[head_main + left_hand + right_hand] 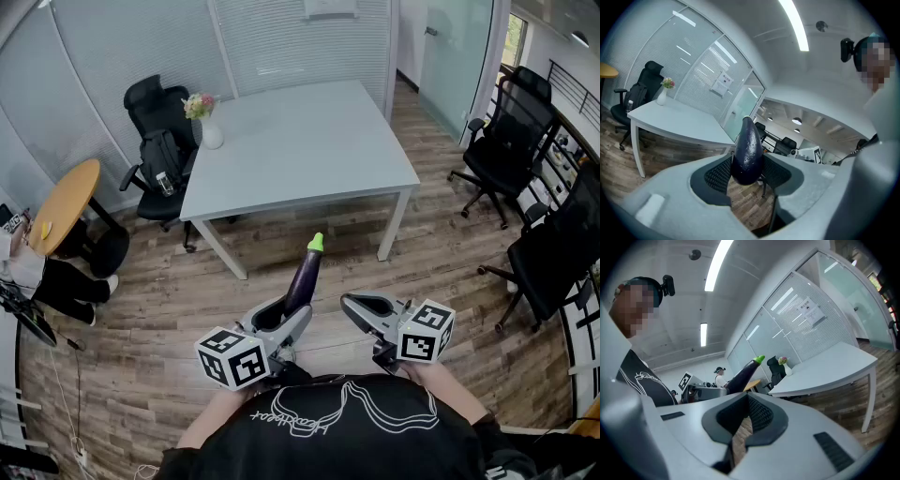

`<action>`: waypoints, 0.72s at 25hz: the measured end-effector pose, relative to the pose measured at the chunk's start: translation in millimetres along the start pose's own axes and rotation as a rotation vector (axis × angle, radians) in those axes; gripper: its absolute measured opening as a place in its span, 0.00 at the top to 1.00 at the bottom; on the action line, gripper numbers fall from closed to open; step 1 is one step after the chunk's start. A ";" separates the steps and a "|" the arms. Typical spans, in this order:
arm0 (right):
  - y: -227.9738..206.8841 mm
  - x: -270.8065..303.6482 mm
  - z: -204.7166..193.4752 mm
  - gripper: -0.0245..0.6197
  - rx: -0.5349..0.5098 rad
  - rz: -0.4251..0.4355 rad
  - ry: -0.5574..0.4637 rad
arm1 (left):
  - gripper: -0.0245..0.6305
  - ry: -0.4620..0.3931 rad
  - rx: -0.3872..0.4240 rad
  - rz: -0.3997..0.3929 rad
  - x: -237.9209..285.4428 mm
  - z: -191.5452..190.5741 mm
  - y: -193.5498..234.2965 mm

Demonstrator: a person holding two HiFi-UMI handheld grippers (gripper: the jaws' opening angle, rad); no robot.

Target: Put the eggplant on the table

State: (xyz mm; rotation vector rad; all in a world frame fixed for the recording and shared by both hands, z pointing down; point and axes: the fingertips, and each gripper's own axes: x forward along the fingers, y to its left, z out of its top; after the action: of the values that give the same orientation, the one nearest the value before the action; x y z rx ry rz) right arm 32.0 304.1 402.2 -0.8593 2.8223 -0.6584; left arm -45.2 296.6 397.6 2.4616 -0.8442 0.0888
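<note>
1. Eggplant [303, 277]: dark purple with a green stem cap, held in the air above the wood floor [159, 319], well short of the table and touching nothing but the gripper; stem end points up and away, toward the table's near edge
2. Far left, head view: round wooden table [61, 202], partly cut off by the frame
3. Next right: black office chair [155, 122] with a dark backpack [164, 164] on its seat, pushed up to the grey table's left end
4. Grey rectangular table [309, 141]: top bare except for a white vase of flowers [210, 131] at its far left corner
5. Left gripper [284, 317]: jaws set fairly wide and closed on the eggplant's thick lower end; in the left gripper view [747, 176] both ribbed pads press the rounded purple body [747, 152], which stands nearly upright between them
6. Right gripper [361, 309]: just beside the left one, apart from the eggplant, held level; in the right gripper view [743, 420] the jaw tips come together with nothing between them, only a thin sliver of floor behind; the eggplant [743, 373] shows beyond, slanting up
7. Right edge: two black office chairs [506, 141] [553, 253], well clear of the table
</note>
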 end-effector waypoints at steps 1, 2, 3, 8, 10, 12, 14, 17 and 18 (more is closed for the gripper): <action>1.6 -2.1 0.2 0.95 -0.002 -0.004 0.003 | 0.64 0.000 0.000 -0.002 -0.5 -0.6 -2.4; 3.1 -4.1 0.4 0.95 -0.004 -0.008 0.006 | 0.64 0.001 0.000 -0.004 -1.0 -1.1 -4.7; 4.6 -5.8 0.9 0.95 -0.006 -0.012 0.007 | 0.64 0.001 0.001 -0.006 -1.6 -1.2 -6.8; 8.7 -11.2 5.0 0.95 -0.017 -0.014 0.004 | 0.64 -0.006 0.011 -0.014 -3.1 1.9 -16.0; 9.0 -11.1 5.4 0.95 -0.016 -0.011 0.002 | 0.64 -0.010 0.008 -0.015 -3.5 2.4 -16.8; 9.3 -9.0 6.1 0.95 -0.003 -0.001 -0.002 | 0.64 -0.010 0.005 -0.016 -3.5 3.6 -15.5; 8.7 -7.7 6.3 0.95 0.011 0.004 -0.003 | 0.64 -0.008 0.002 -0.017 -2.4 4.1 -13.7; 5.8 -7.3 7.6 0.95 0.011 0.005 -0.013 | 0.64 -0.009 -0.003 -0.024 1.7 3.5 -10.8; 4.3 -6.7 8.3 0.95 0.009 0.005 -0.014 | 0.64 -0.009 -0.005 -0.027 4.0 4.1 -9.1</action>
State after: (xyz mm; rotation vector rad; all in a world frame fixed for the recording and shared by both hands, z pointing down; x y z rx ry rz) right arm 37.3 307.9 392.7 -0.8522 2.8065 -0.6613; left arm -37.1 298.4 390.7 2.4702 -0.8140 0.0658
